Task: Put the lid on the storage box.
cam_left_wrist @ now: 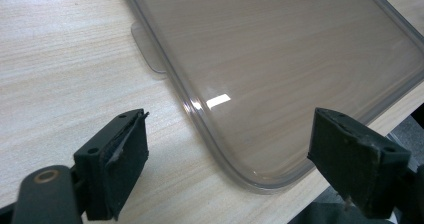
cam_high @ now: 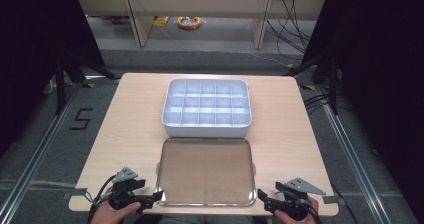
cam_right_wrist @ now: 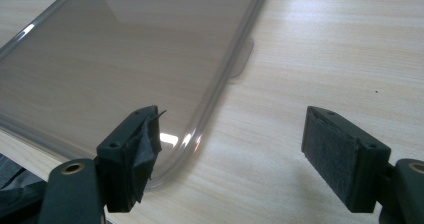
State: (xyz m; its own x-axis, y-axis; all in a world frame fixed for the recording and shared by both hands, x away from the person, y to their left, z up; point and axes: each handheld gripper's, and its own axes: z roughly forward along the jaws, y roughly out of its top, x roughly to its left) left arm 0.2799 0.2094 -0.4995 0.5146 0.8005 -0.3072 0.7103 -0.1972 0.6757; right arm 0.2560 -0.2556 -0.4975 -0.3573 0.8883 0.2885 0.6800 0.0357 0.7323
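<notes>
Both claws, the left gripper [cam_high: 159, 196] at the lower left of the high view and the right gripper [cam_high: 261, 196] at the lower right, stand wide open and hold nothing, each aimed at a near corner of the clear lid [cam_high: 205, 170]. That lid lies flat at lower centre of the table [cam_high: 135, 129], just below the divided white box [cam_high: 206, 109]. Lifting and fitting it all seems left to do.

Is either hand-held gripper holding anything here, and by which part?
Nothing is held. Both the left and right stand open at the clear lid's near corners.
</notes>
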